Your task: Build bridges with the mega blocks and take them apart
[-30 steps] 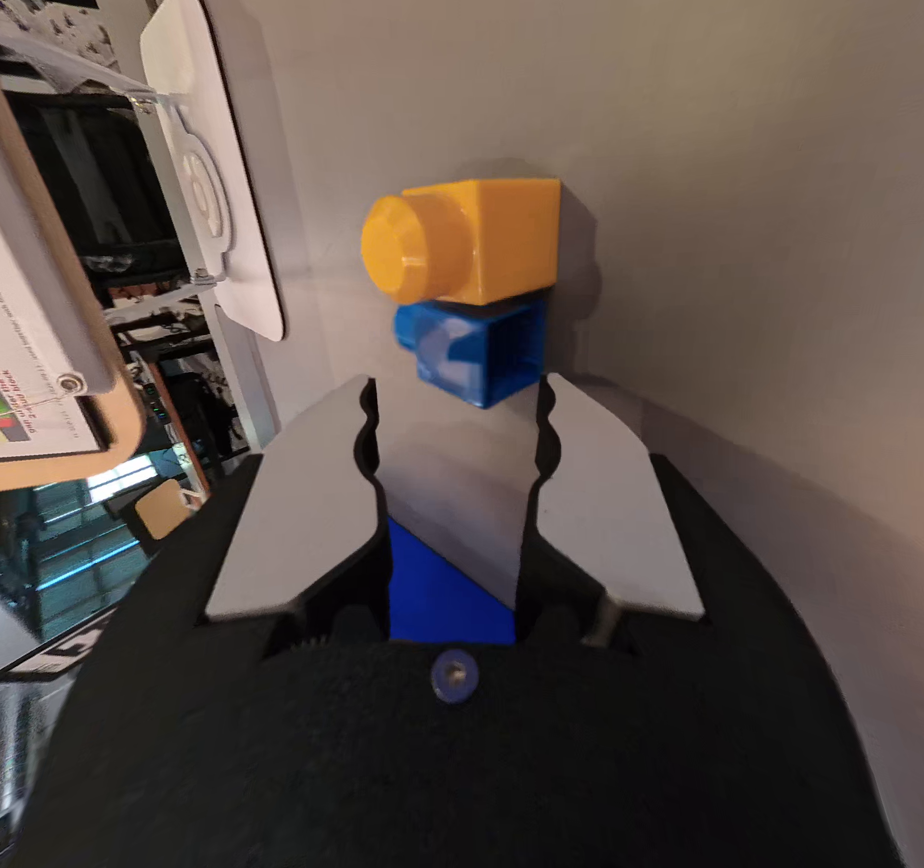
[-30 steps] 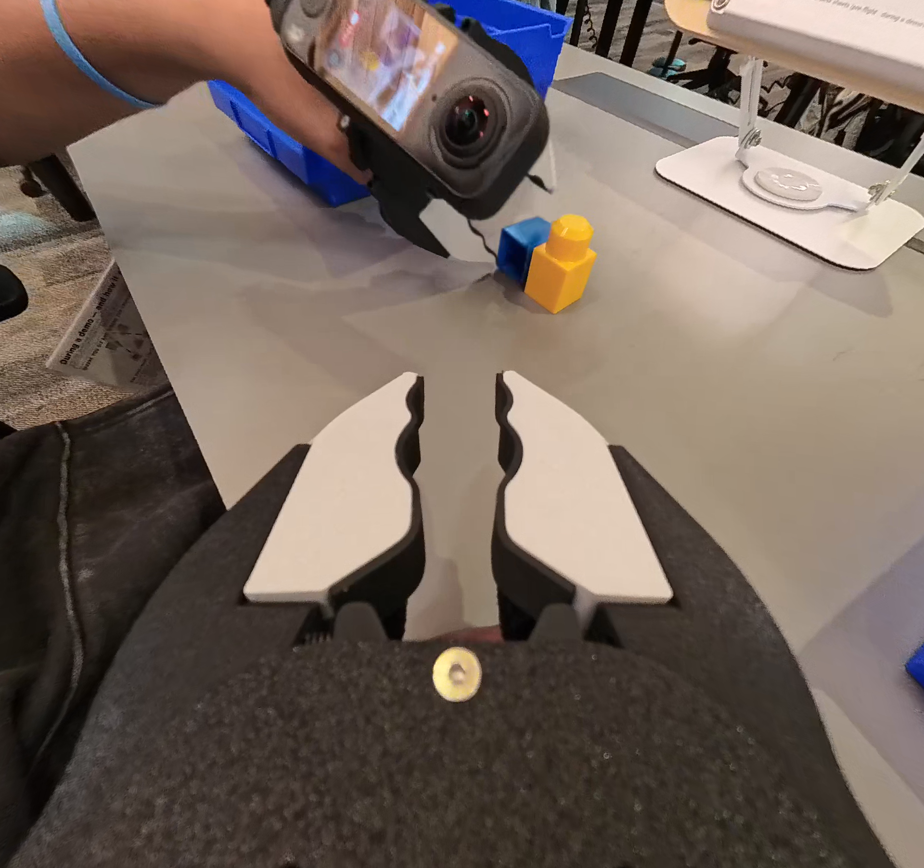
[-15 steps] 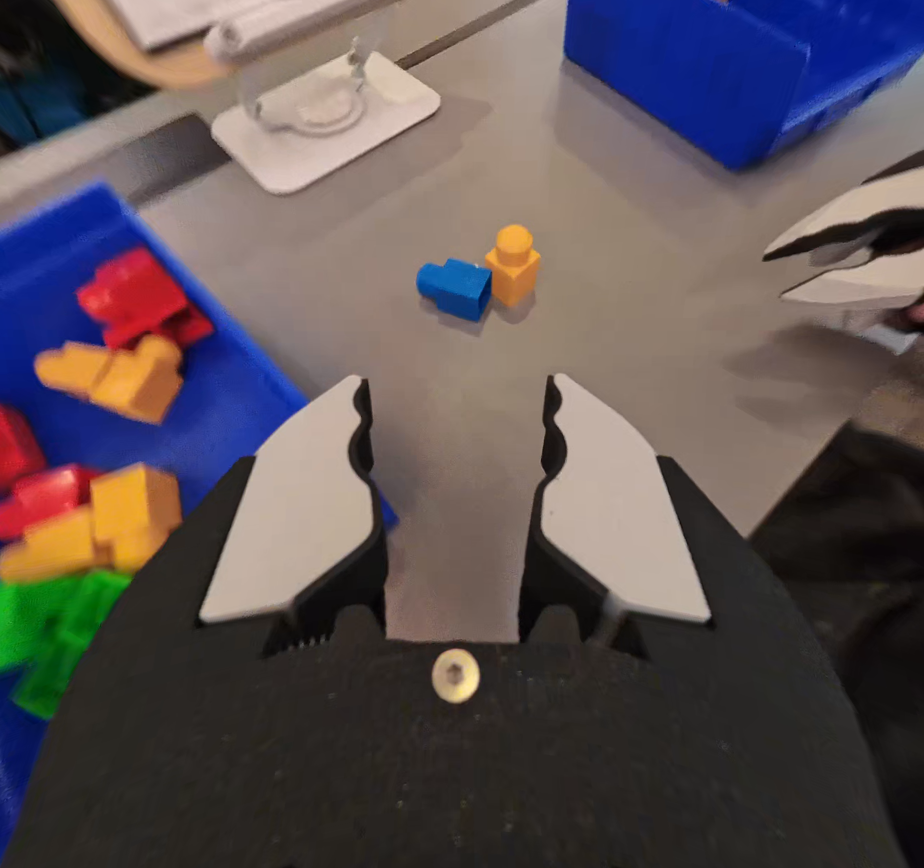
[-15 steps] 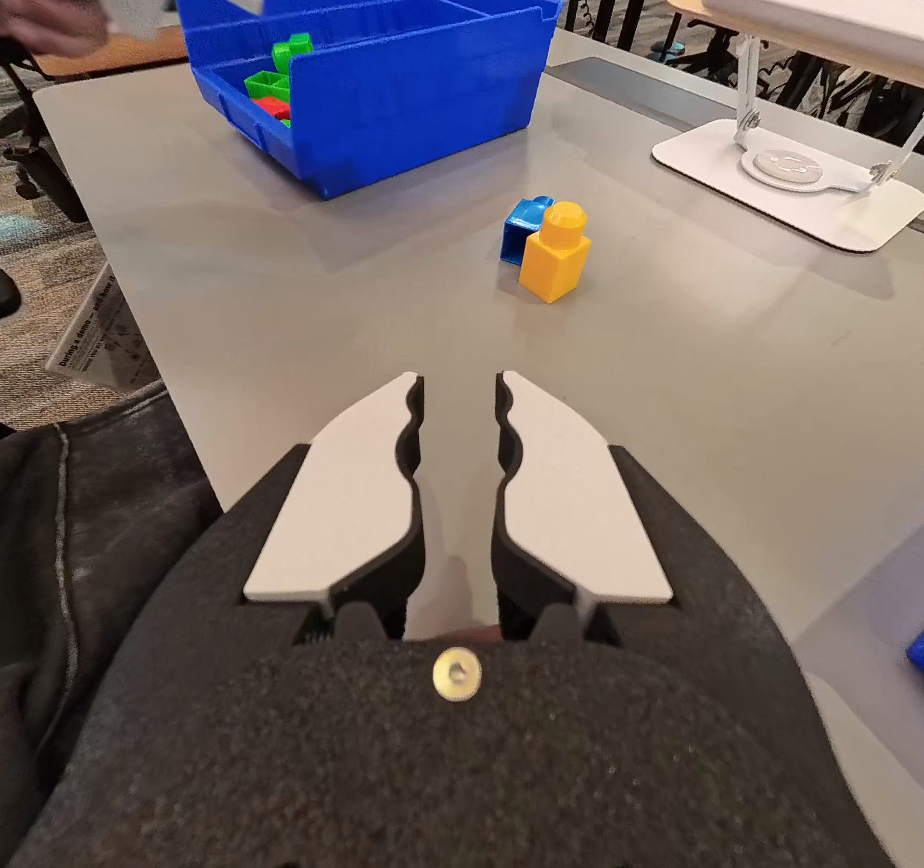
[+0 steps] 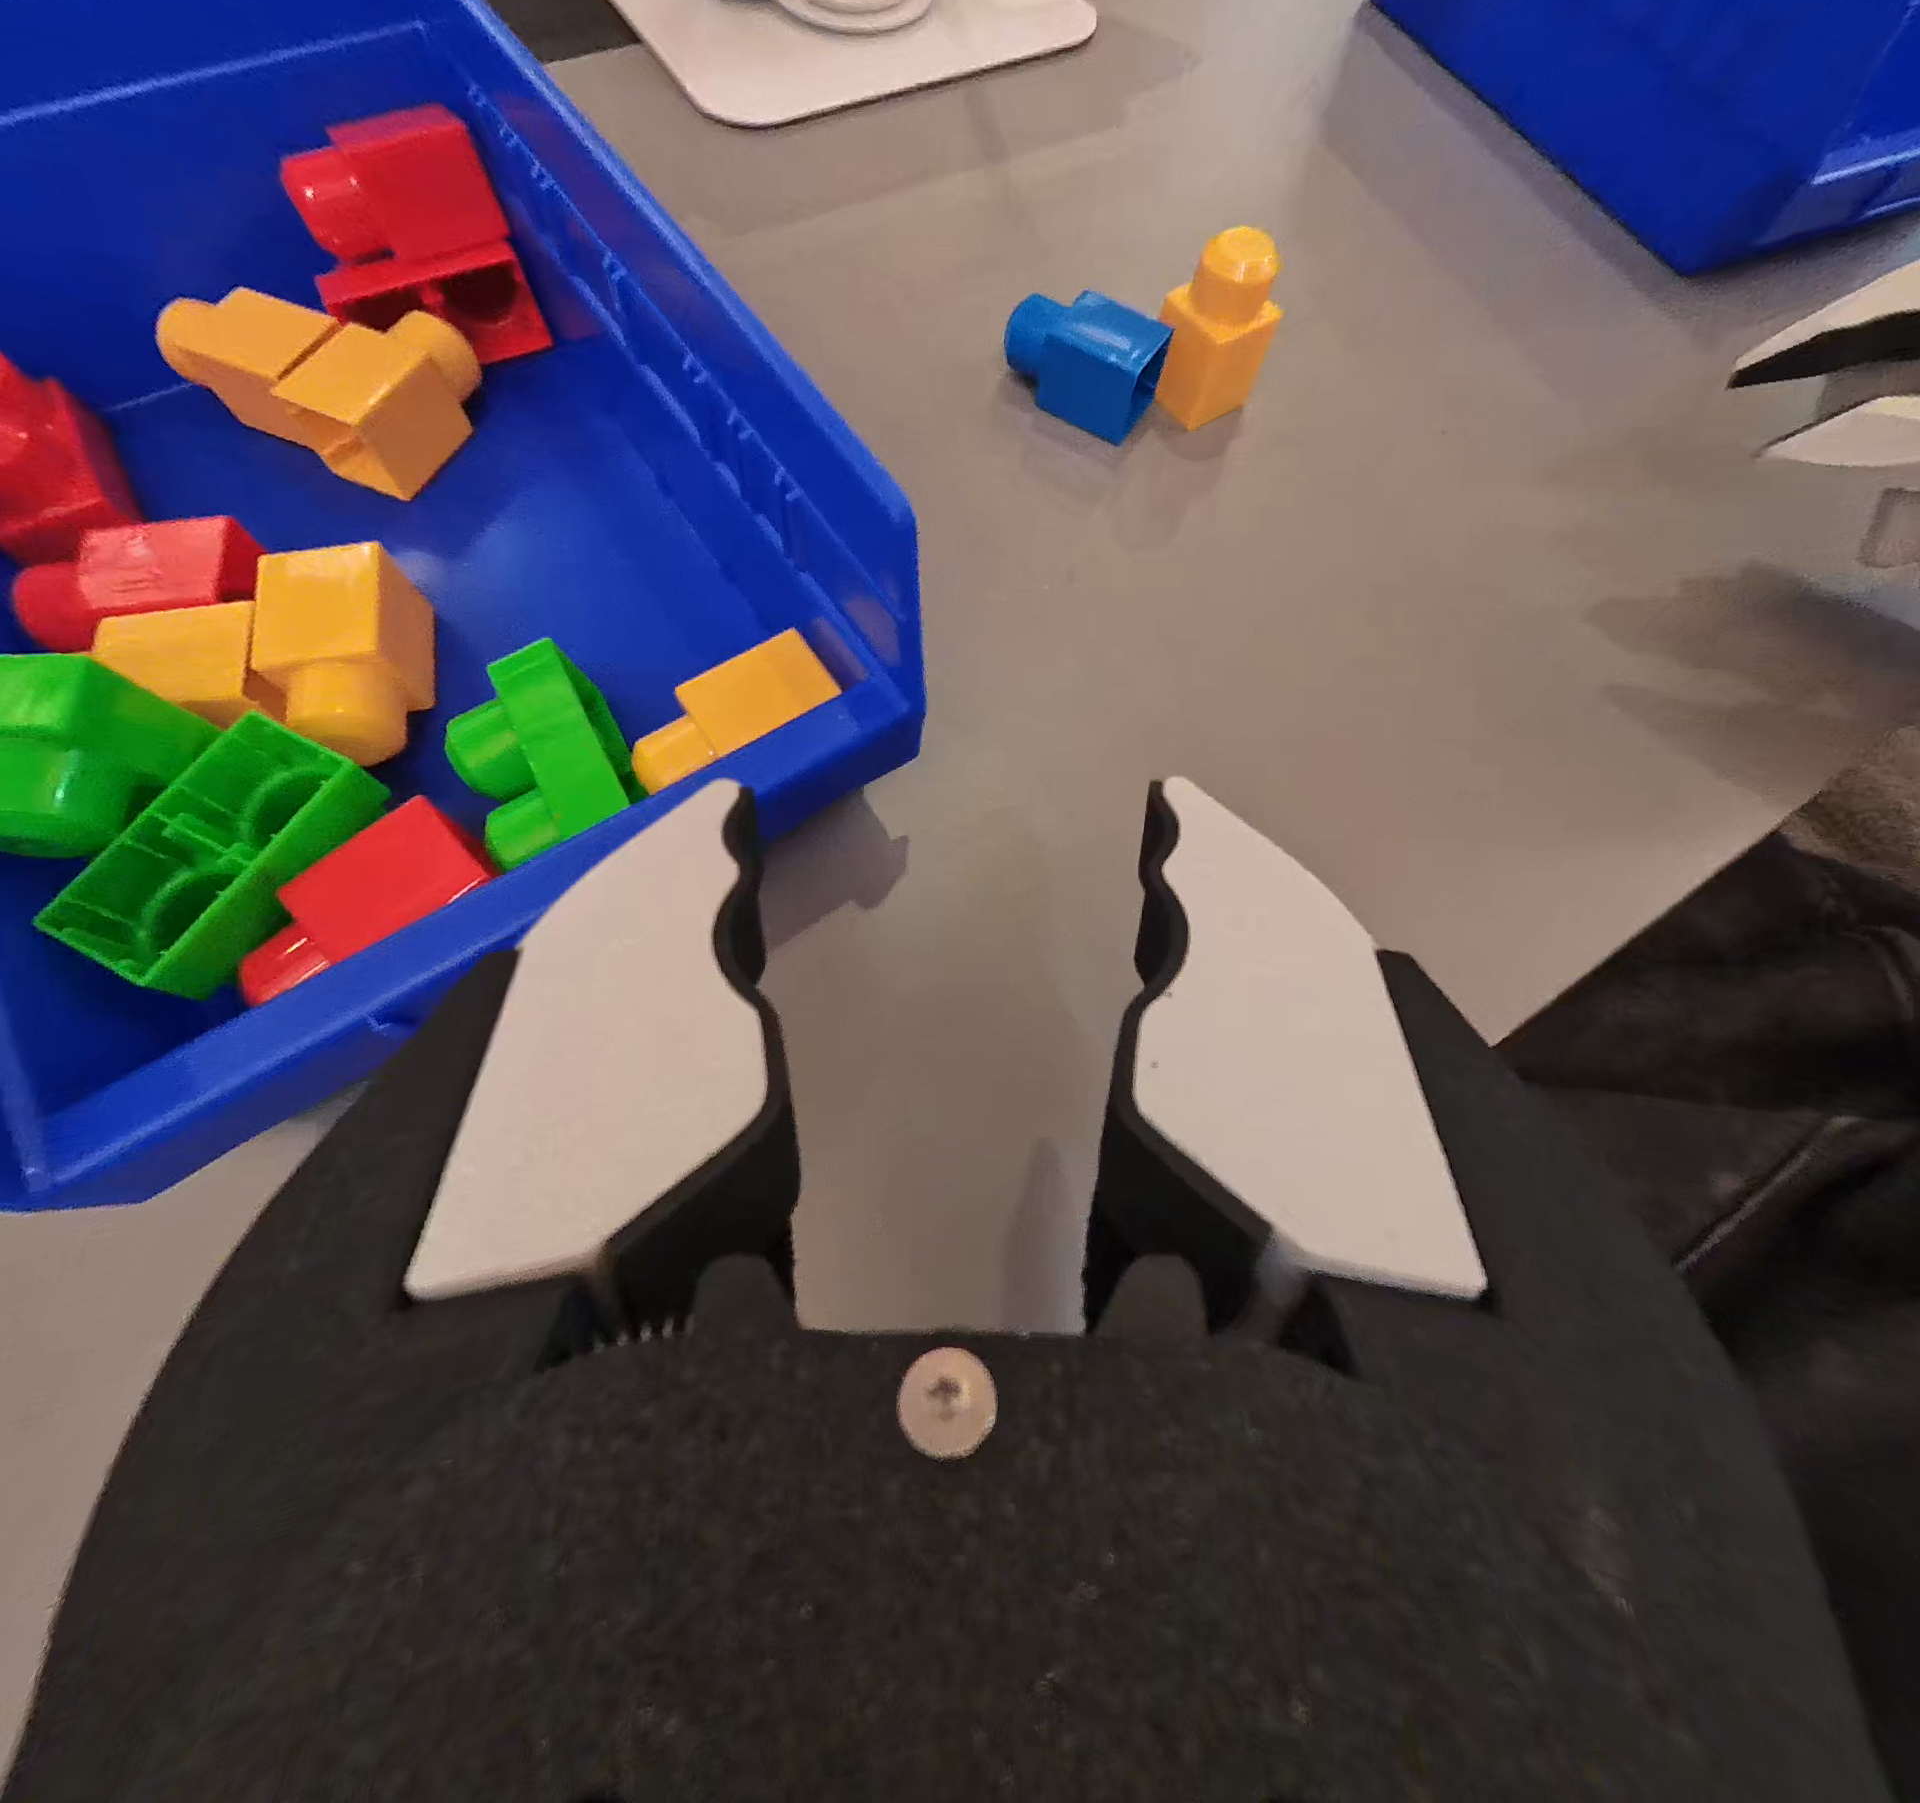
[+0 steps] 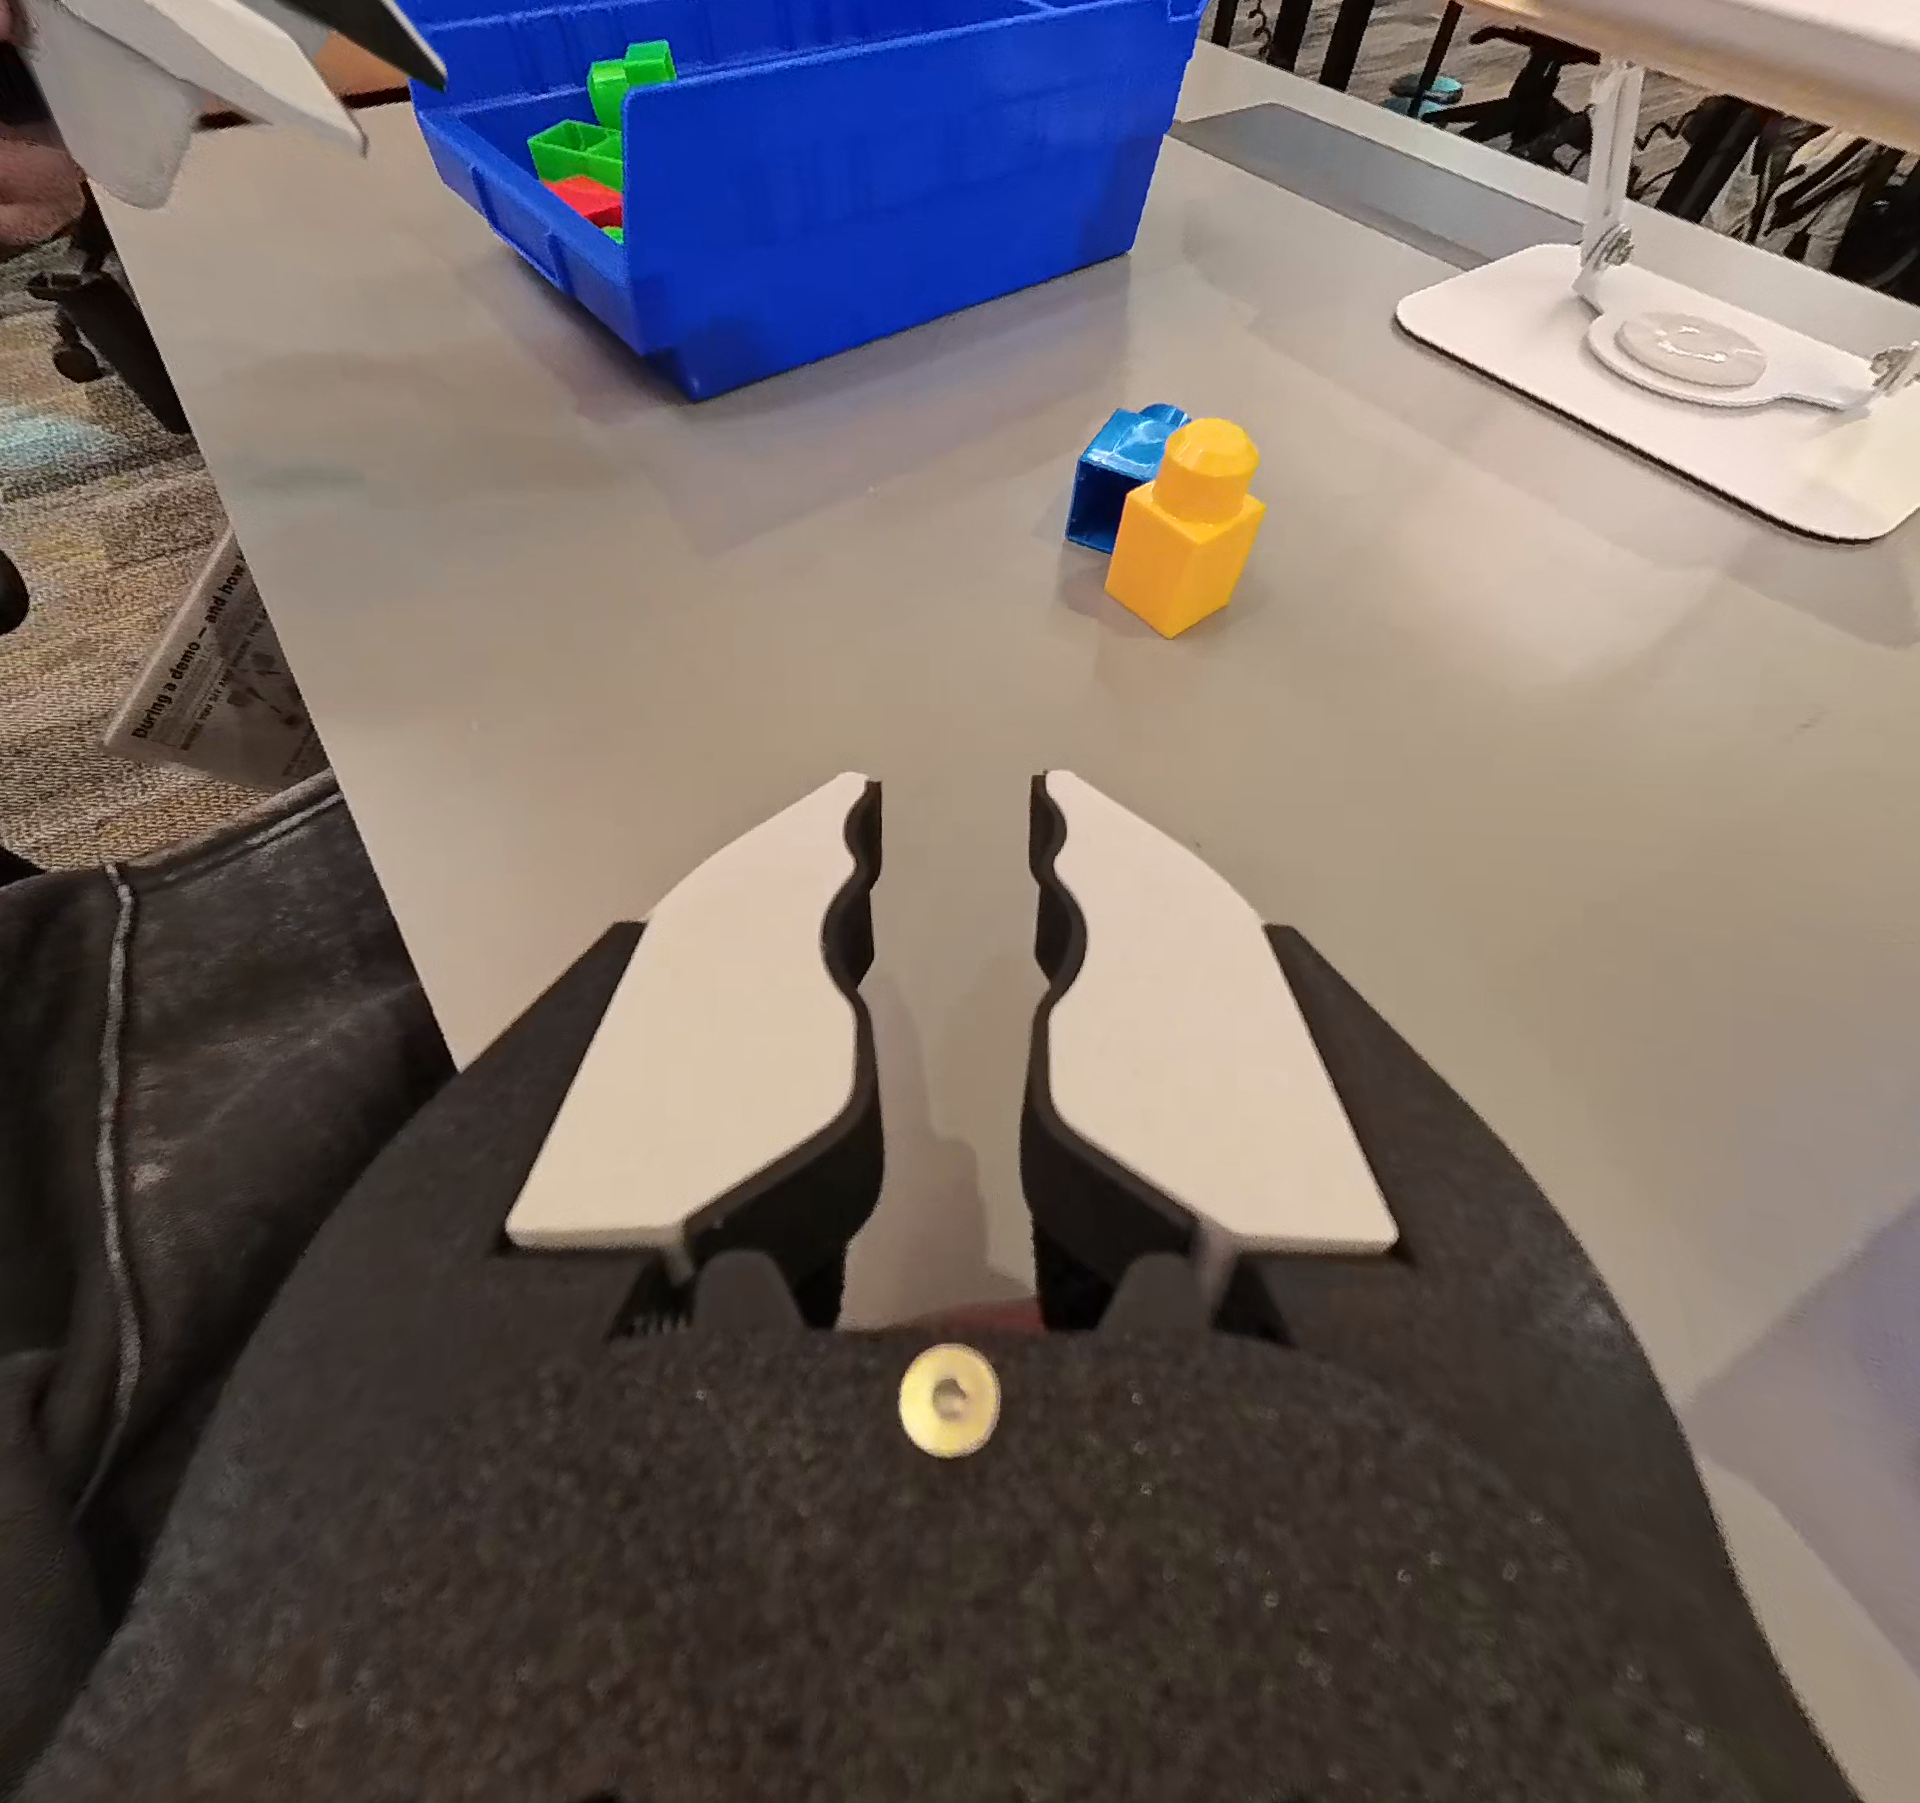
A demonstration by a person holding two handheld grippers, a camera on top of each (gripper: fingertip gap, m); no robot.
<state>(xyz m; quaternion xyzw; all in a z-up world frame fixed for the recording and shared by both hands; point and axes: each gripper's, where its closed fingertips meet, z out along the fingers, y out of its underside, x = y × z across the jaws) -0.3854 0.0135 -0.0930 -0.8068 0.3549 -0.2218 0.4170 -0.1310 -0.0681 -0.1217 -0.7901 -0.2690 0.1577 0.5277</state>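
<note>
Left gripper (image 5: 943, 797): nearest in its own view, raised over the grey table (image 5: 1299, 714), jaws spread wide, nothing between them. Its tips show again at the upper left of the right wrist view.

Right gripper (image 6: 956, 787): low over the table's near edge, jaws parted by a narrow gap, holding nothing. Dark clothing (image 6: 156, 1078) lies beside it on the left.

Blue bin (image 5: 727, 465): just left of the left gripper, on the table. Contents: loose blocks in red, yellow and green, lying at mixed angles.

Yellow block (image 5: 1221, 340): single stud, upright on the bare table, mid-distance, ahead of both grippers.

Blue block (image 5: 1086, 366): single stud, tipped on its side, open underside against the yellow block, touching it.

Second blue bin (image 5: 1662, 60): farther back on the right of the left wrist view; contents not visible.

White stand base (image 5: 847, 8): flat plate at the far edge of the table, beyond the two blocks.
</note>
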